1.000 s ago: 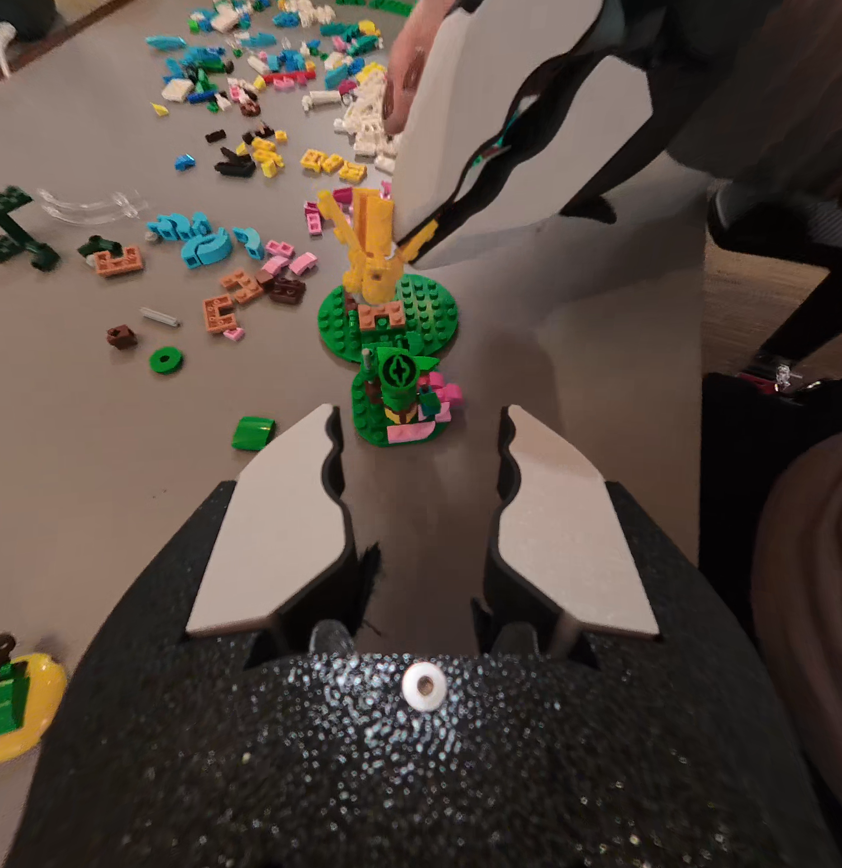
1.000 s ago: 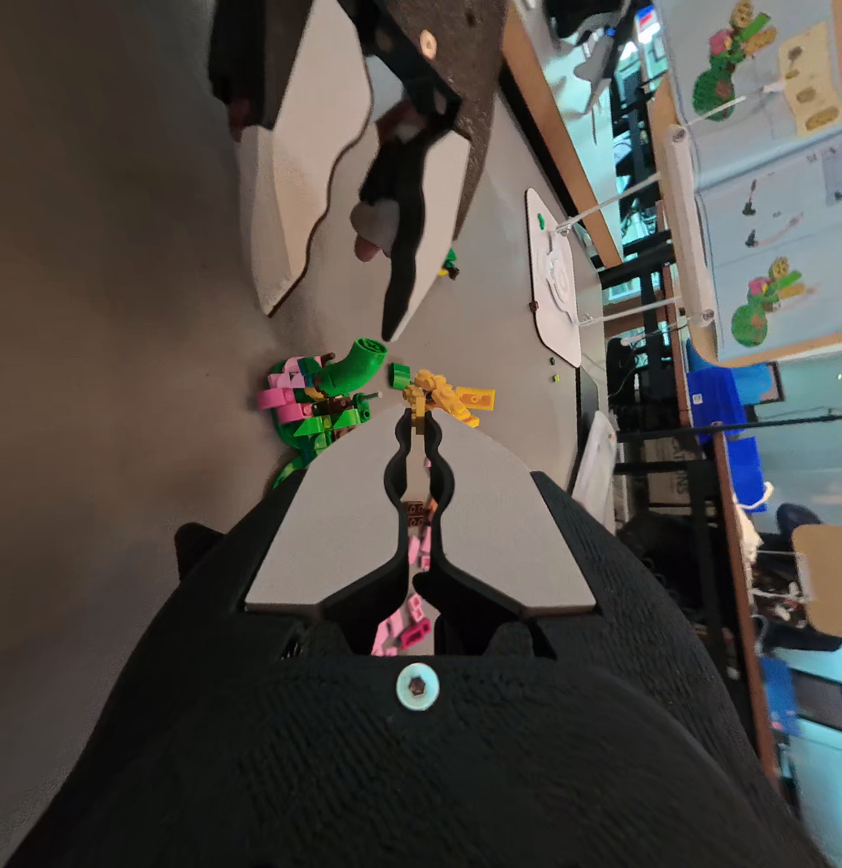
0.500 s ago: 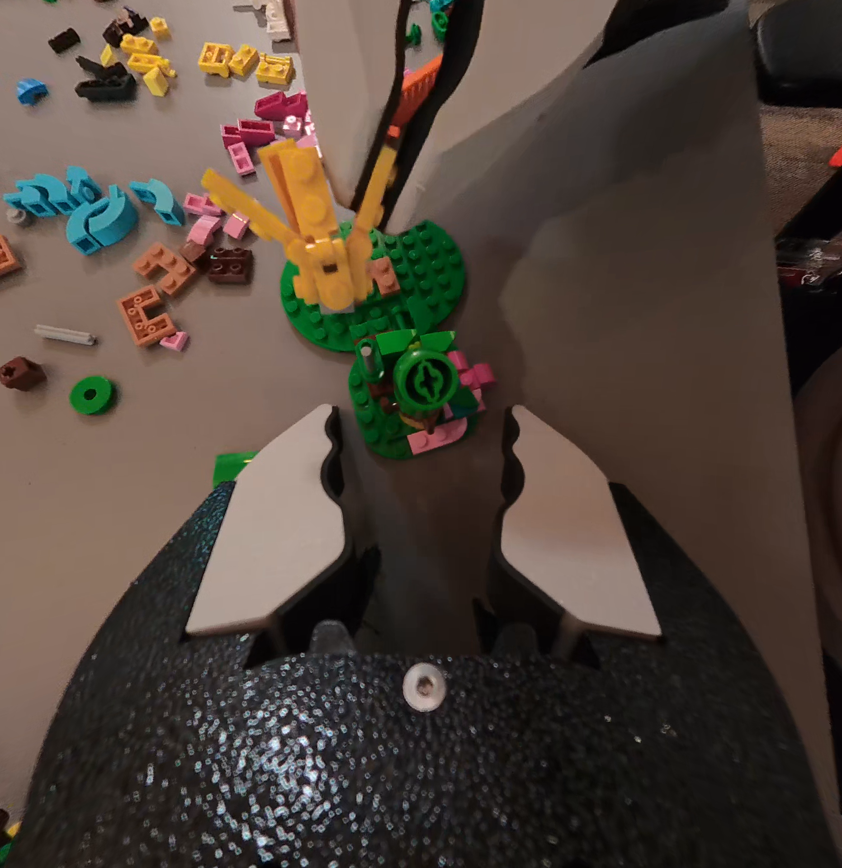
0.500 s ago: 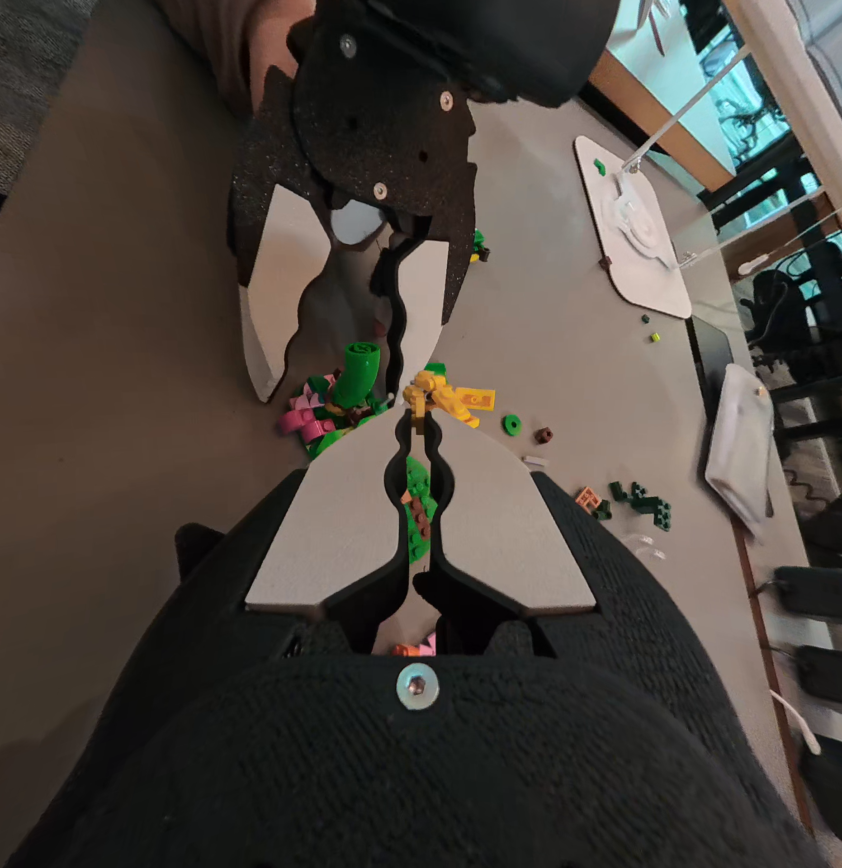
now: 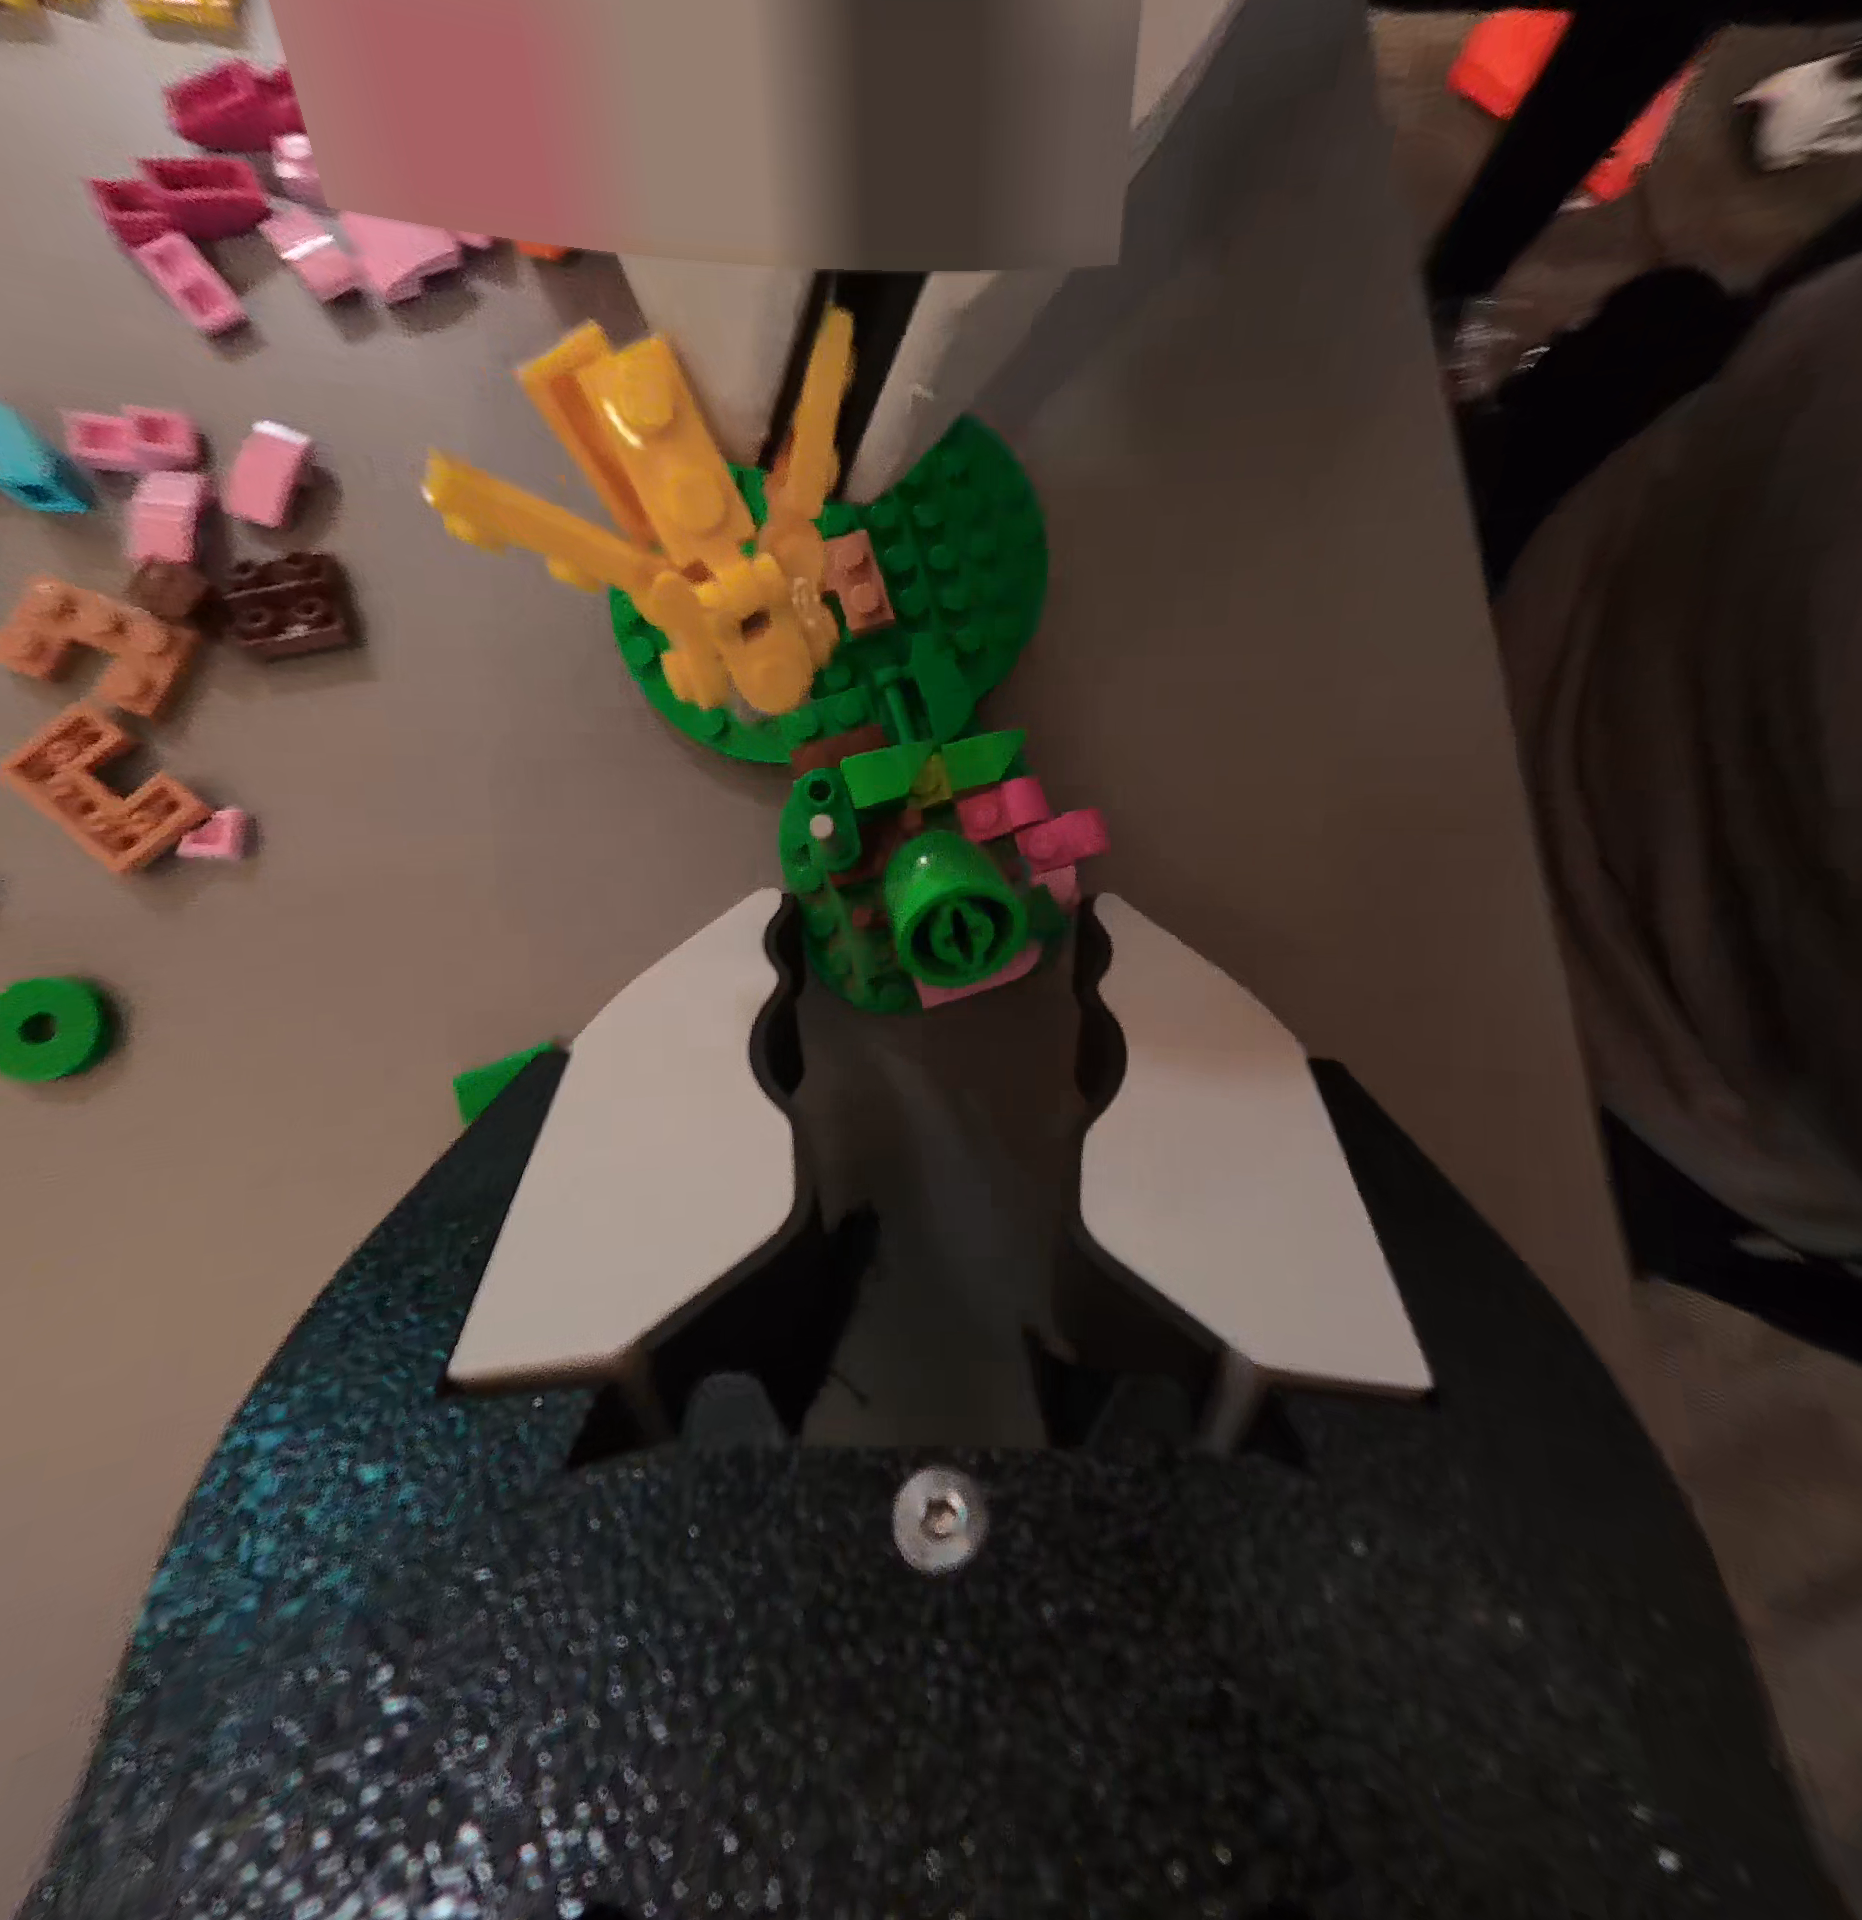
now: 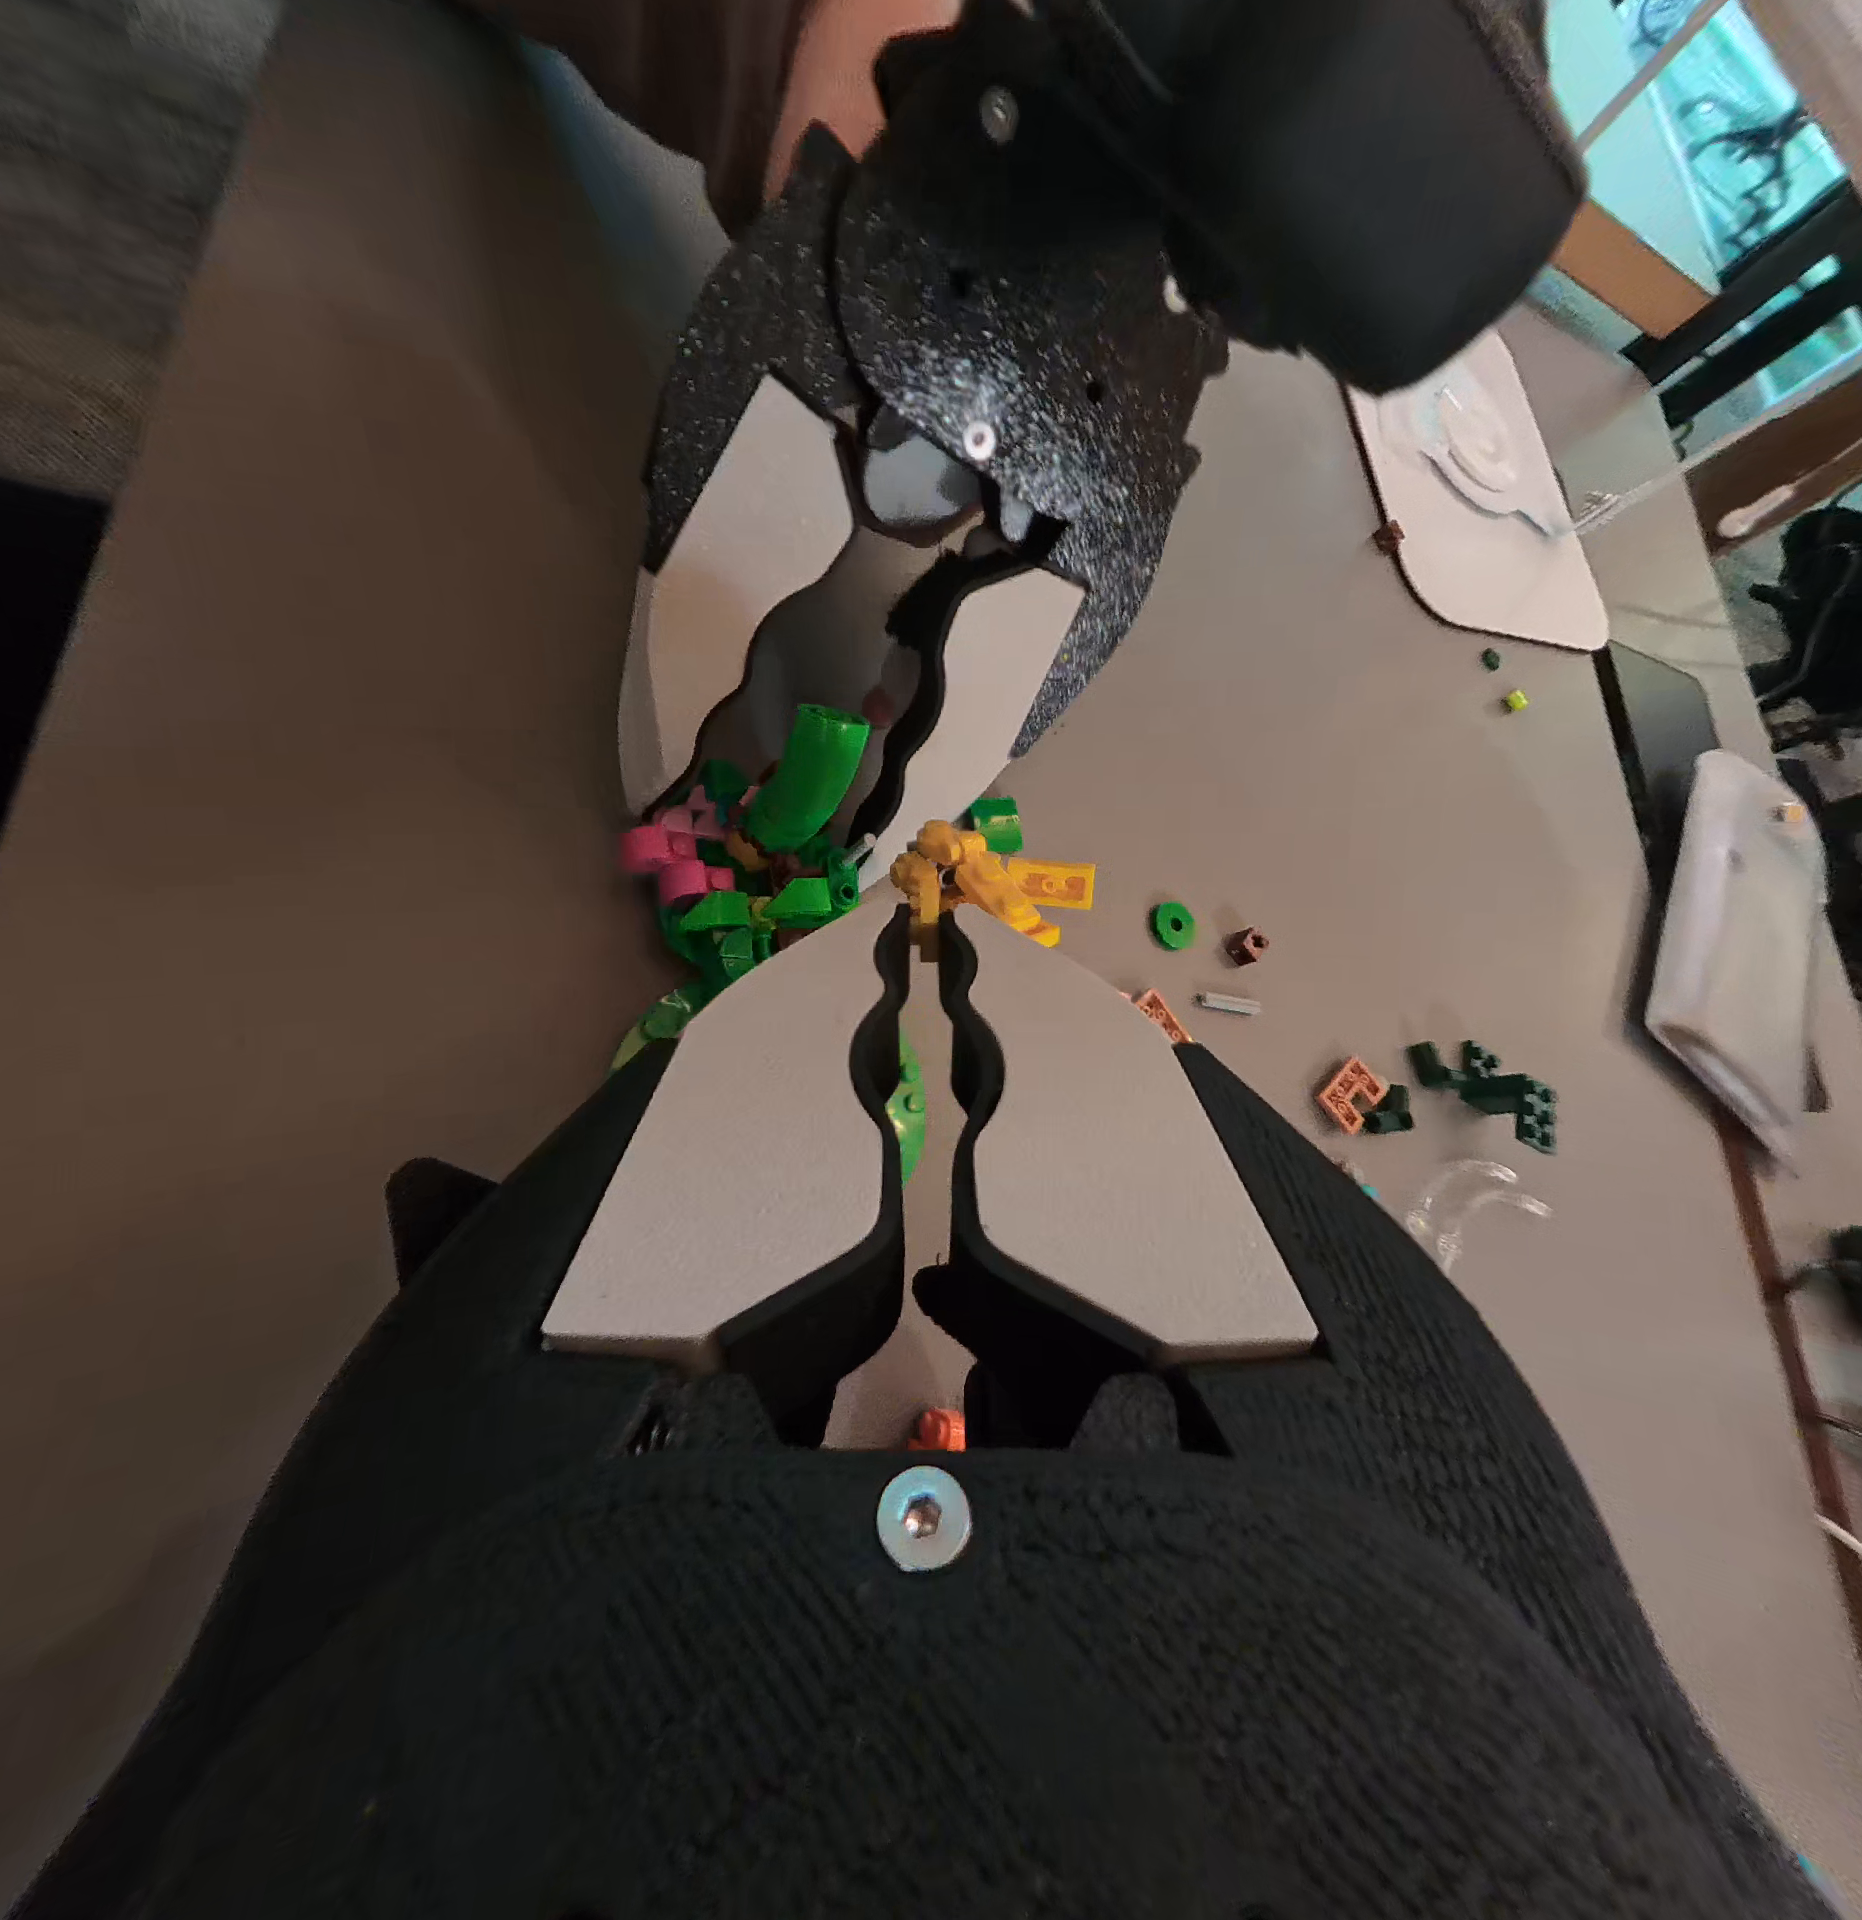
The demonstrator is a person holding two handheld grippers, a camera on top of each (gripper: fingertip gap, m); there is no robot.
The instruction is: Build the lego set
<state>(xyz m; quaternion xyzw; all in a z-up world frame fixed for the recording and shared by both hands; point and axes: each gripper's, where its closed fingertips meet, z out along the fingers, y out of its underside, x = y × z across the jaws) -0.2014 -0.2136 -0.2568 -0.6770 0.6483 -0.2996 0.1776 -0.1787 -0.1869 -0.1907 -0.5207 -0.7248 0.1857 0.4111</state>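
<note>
Two grippers over a half-built lego plant on a grey table [image 5: 491, 1195].

The right gripper [image 6: 925, 925] is clenched on a yellow cluster [image 5: 698, 561] of plates, pinching one thin plate at its tips and holding the cluster over the round green base [image 5: 968, 582]. The left gripper [image 5: 932, 914] is released, jaws wide apart, its tips on either side of the small plant build [image 5: 927, 883] (green tube, pink bits), which sits on the table just beside the base. Loose bricks [image 5: 127, 644] in pink, tan and brown lie well to the left, with a green ring [image 5: 42, 1029] nearer.
</note>
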